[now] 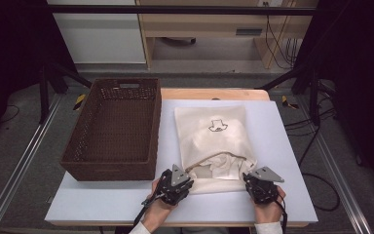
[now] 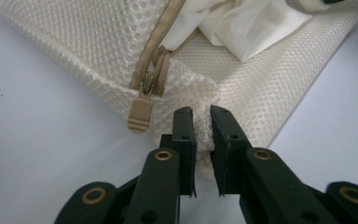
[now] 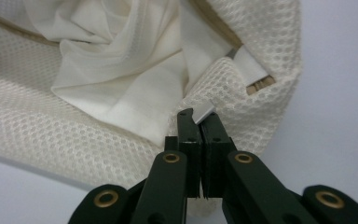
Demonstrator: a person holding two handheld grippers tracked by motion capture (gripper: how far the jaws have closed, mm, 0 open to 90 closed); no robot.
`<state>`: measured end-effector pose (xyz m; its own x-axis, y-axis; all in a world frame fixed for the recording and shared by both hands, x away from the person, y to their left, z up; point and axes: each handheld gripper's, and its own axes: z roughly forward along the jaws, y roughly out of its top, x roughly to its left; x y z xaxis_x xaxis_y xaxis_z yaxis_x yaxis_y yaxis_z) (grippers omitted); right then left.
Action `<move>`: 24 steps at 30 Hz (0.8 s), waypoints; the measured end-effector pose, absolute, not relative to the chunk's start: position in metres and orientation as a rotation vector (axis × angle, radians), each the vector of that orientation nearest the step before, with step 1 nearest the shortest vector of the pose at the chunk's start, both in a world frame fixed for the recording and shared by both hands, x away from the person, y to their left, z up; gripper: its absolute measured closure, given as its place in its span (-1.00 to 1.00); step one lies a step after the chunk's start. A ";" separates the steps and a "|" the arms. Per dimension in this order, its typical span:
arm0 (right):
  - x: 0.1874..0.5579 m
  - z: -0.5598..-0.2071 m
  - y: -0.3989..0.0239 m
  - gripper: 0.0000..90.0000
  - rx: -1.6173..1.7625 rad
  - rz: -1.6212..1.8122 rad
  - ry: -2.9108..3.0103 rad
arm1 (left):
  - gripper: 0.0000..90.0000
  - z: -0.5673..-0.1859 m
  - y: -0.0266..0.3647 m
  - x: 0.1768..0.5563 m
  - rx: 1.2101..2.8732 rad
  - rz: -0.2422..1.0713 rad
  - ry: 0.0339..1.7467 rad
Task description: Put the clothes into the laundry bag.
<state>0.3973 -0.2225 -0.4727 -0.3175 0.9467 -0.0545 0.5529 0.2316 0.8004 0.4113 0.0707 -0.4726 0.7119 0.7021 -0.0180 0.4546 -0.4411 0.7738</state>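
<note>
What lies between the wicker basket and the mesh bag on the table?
The high view shows nothing between the wicker basket and the mesh bag: only a narrow bare strip of the white table.

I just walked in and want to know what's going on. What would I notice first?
A cream mesh bag lies in the middle of the white table, unzipped at the near end with white cloth showing. The left tool and right tool each pinch a near corner of it. A brown basket stands to its left.
</note>
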 end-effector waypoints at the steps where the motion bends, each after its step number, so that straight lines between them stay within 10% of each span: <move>1: 0.393 -0.470 -0.228 0.98 1.385 0.960 1.951 | 0.81 -0.472 0.072 0.411 2.111 0.397 0.879; 10: 0.377 -0.480 -0.266 0.83 1.479 1.047 1.940 | 0.80 -0.479 0.083 0.404 2.123 0.382 0.863; 19: 0.377 -0.456 -0.242 0.15 1.280 1.135 1.943 | 0.08 -0.466 0.075 0.410 2.049 0.379 0.870; 24: 0.404 -0.460 -0.201 0.04 1.207 1.145 2.082 | 0.31 -0.476 0.066 0.418 2.070 0.376 0.895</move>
